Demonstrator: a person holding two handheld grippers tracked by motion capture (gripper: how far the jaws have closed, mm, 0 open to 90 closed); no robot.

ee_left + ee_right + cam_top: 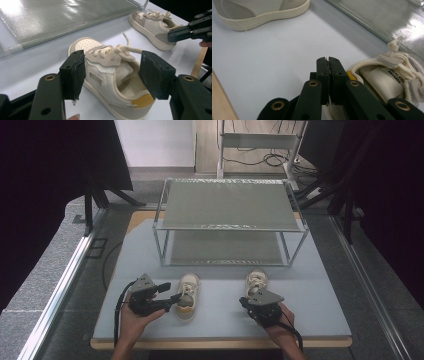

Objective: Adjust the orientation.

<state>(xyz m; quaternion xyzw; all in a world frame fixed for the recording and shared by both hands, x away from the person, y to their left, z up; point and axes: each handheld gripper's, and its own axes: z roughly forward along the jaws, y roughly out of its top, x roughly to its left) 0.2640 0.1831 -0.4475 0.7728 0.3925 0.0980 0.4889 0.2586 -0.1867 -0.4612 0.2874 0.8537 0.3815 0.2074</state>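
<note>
A slip looked likely: the left gripper straddled the left sneaker at the table's six o'clock, jaws spread wide and gripping nothing, so a squeeze on its soft collar could tip it. The right gripper, jaws pressed together, empty, sat at the heel of the right sneaker, before the two-tier rack at twelve o'clock.

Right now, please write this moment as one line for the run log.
left gripper: open, jaws astride left shoe | right gripper: shut, at right shoe heel | rack: empty
</note>
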